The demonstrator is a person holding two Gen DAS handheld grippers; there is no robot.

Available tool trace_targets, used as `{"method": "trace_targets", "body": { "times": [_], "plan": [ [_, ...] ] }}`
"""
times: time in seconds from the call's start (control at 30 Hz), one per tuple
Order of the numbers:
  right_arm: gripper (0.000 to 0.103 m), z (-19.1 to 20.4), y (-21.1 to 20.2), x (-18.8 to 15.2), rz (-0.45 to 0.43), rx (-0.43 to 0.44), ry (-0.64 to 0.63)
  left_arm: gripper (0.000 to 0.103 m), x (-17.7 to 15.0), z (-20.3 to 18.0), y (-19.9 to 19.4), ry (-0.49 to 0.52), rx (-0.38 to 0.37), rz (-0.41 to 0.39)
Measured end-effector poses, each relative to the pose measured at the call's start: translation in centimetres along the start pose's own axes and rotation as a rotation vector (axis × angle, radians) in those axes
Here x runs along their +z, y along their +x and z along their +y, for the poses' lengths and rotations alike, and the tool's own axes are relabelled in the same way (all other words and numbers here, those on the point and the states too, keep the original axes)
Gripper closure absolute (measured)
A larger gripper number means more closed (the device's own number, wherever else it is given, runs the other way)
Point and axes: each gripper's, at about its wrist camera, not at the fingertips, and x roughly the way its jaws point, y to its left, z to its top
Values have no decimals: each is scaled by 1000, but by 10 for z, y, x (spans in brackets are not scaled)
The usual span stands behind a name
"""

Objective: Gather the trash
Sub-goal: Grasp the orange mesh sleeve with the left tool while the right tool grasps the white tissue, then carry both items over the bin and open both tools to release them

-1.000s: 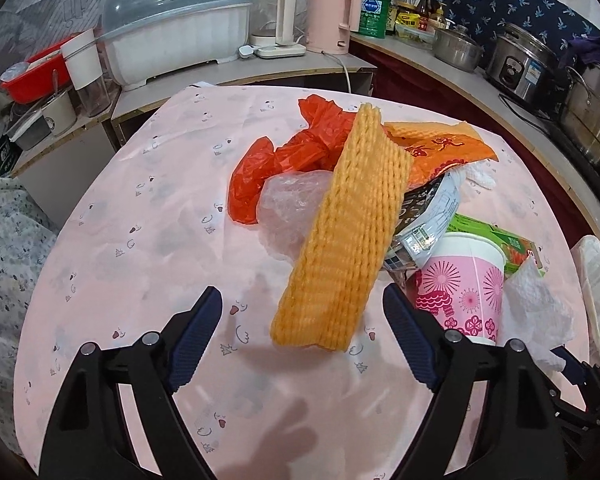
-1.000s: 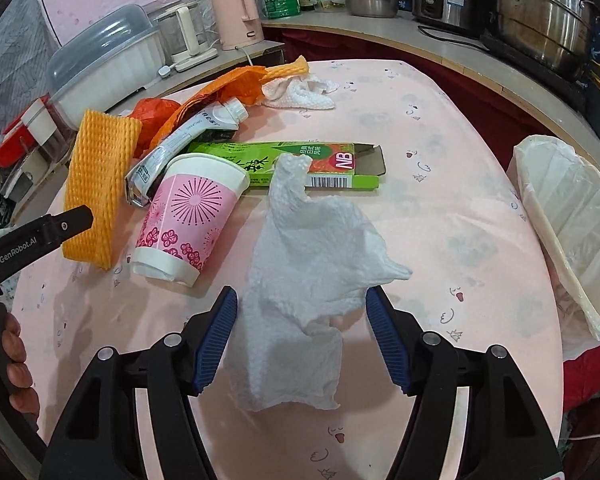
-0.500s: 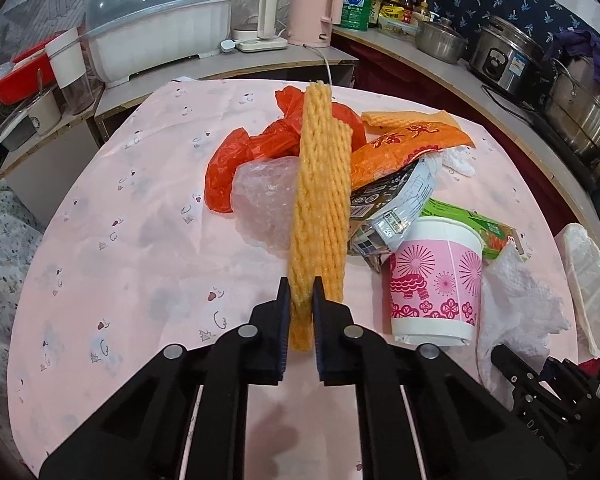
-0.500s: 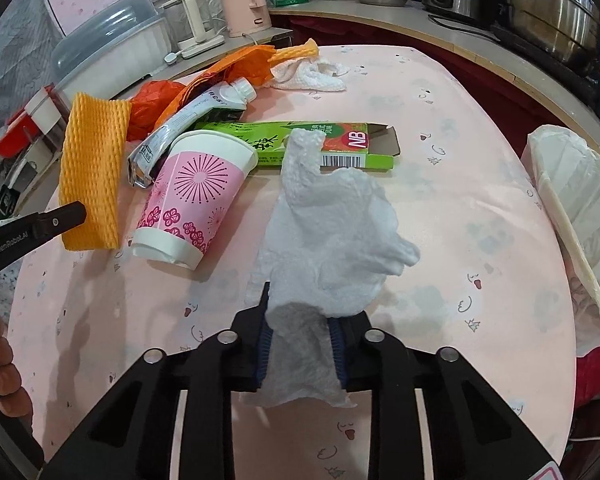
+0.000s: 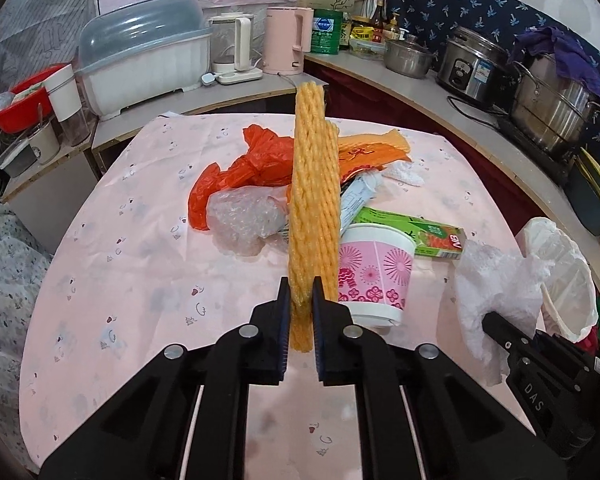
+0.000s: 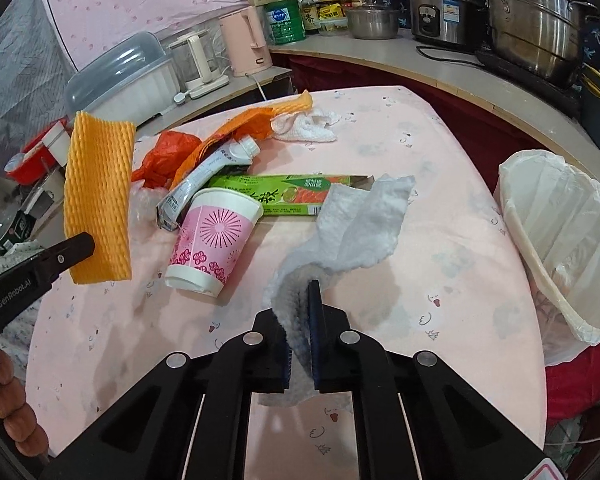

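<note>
My left gripper (image 5: 301, 286) is shut on the lower end of an orange foam net sleeve (image 5: 314, 184), which stands upright, lifted off the pink table (image 5: 120, 280). In the right wrist view the same sleeve (image 6: 98, 200) hangs at the left from the left gripper (image 6: 80, 246). My right gripper (image 6: 300, 292) is shut on a crumpled white paper towel (image 6: 364, 224), raised above the table. The towel (image 5: 496, 276) also shows at the right of the left wrist view. A white-lined trash bin (image 6: 560, 240) stands beyond the table's right edge.
Lying on the table are a pink flowered paper cup (image 6: 216, 236), a green carton (image 6: 284, 194), a red plastic bag (image 5: 252, 164), bubble wrap (image 5: 240, 216), an orange wrapper (image 5: 372, 152) and a white cloth (image 6: 304, 124). Counters with pots and kettles ring the far side.
Both grippers went from open to shut, the left on the foam sleeve, the right on the paper towel. Both then rose, lifting their items off the table.
</note>
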Motion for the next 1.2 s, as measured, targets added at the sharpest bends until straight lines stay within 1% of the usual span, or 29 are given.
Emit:
{"method": "trace_targets", "body": {
  "times": [0.23, 0.5, 0.8, 1.2],
  "plan": [
    [96, -13, -33, 12, -82, 2, 30, 93, -1, -28, -21, 54, -25, -32],
    [96, -33, -61, 21, -155, -4, 71, 93, -4, -61, -37, 119, -46, -55],
    [96, -71, -86, 26, -220, -35, 136, 93, -10, -103, -46, 197, -83, -66],
    [96, -136, -111, 24, -276, -99, 231, 93, -19, -175, -51, 323, -154, -68]
  ]
}}
